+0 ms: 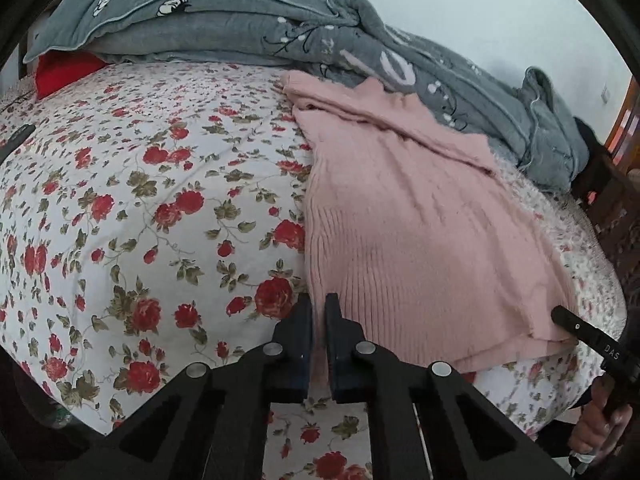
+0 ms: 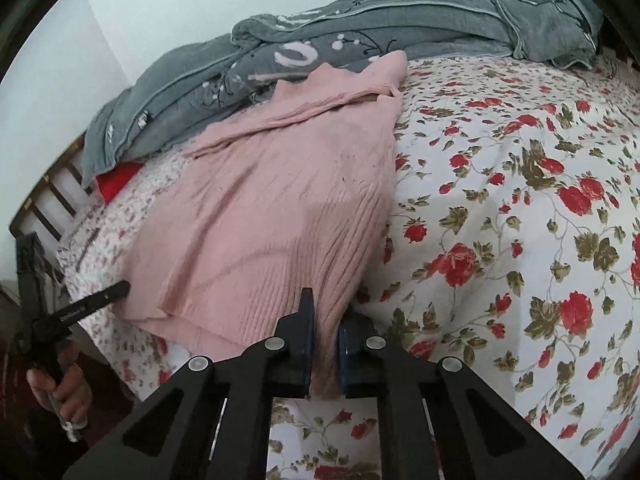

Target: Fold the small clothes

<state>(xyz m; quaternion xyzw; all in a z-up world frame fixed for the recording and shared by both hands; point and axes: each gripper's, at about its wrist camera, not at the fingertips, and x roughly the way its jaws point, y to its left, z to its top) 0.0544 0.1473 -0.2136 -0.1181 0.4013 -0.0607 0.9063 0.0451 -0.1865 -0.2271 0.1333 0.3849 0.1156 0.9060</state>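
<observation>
A pink ribbed knit sweater lies spread on the floral bedsheet, its hem toward me; its far end reaches the grey quilt. My left gripper is shut on the hem's left corner. My right gripper is shut on the hem's right corner of the same sweater. Each gripper shows in the other's view: the right gripper at the sweater's far hem corner, the left gripper likewise.
A rumpled grey quilt lies along the far side of the bed by the wall, also in the right wrist view. A red item sits under it. A wooden bed frame runs along one side.
</observation>
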